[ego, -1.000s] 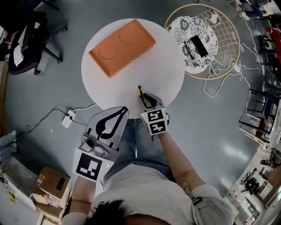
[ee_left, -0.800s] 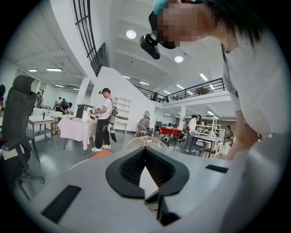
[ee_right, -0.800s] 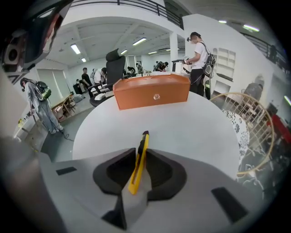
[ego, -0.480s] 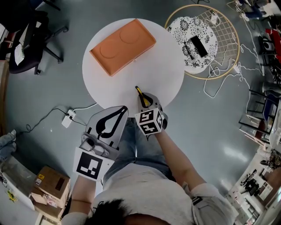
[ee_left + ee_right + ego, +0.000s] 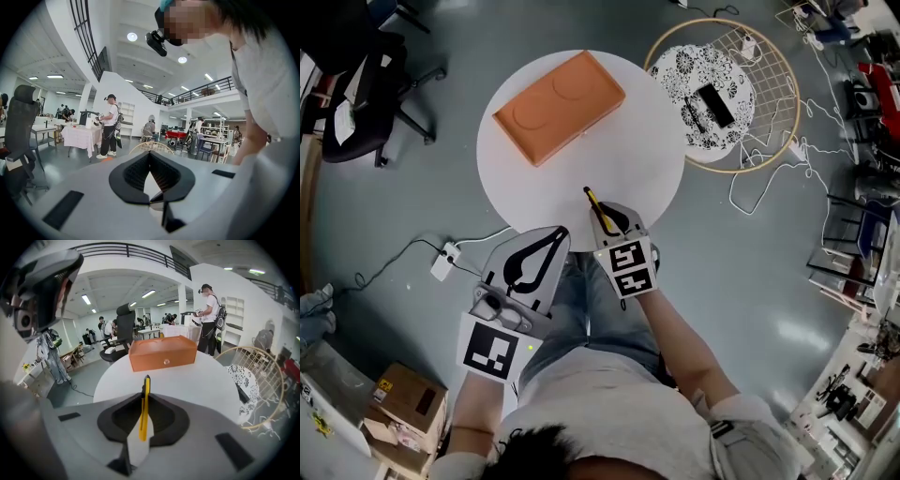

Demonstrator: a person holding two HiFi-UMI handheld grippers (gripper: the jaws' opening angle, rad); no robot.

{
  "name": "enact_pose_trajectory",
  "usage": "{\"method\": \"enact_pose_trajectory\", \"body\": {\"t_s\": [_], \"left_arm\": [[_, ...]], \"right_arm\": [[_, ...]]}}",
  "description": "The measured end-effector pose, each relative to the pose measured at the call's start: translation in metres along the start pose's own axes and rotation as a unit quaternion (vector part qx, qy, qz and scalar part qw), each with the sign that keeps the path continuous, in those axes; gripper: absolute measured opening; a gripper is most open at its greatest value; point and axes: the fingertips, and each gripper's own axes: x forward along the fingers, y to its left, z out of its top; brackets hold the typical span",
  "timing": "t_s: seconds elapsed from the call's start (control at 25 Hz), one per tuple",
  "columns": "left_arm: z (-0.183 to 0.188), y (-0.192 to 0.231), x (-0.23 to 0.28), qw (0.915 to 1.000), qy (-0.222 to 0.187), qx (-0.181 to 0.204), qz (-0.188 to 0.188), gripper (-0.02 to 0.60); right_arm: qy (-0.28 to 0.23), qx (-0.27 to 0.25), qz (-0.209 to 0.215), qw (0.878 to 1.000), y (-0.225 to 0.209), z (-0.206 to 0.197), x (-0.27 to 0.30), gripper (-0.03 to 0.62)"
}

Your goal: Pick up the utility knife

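Observation:
A slim yellow and black utility knife [image 5: 145, 408] is clamped between the jaws of my right gripper [image 5: 146, 405], its tip sticking out forward over the round white table [image 5: 187, 380]. In the head view the knife [image 5: 596, 209] sits at the table's near edge [image 5: 581, 234], held by the right gripper [image 5: 612, 221]. My left gripper [image 5: 546, 246] hangs below the table edge over the person's lap; its jaws meet at the tips with nothing between them. In the left gripper view the gripper [image 5: 150, 157] faces out into the hall.
An orange box [image 5: 560, 104] lies at the far side of the table. To the right stands a round wire basket [image 5: 727, 89] holding patterned cloth and a black device. A black office chair [image 5: 352, 84] is at the left, a power strip [image 5: 442, 263] with cable on the floor.
The right gripper, shut on the knife, has drifted a little to the left and toward the table. The left gripper has stayed where it was.

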Motion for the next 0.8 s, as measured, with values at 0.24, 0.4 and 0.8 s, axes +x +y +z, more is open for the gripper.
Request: {"method": "enact_pose_trajectory", "body": {"t_s": [0.24,0.4,0.8], "left_arm": [[0.012,-0.012,0.000,0.9998,-0.011,0.011,-0.009,0.011],[0.025,-0.021,-0.002,0.9995,-0.023,0.020,-0.012,0.011],[0.057,-0.049,-0.006,0.9969,-0.052,0.051,-0.029,0.011]], "right_arm": [[-0.077,0.013,0.011,0.997,-0.001,0.051,-0.047,0.049],[-0.130,0.018,0.016,0.991,0.004,0.084,-0.082,0.049],[-0.242,0.002,0.019,0.970,0.018,0.141,-0.171,0.049]]}}
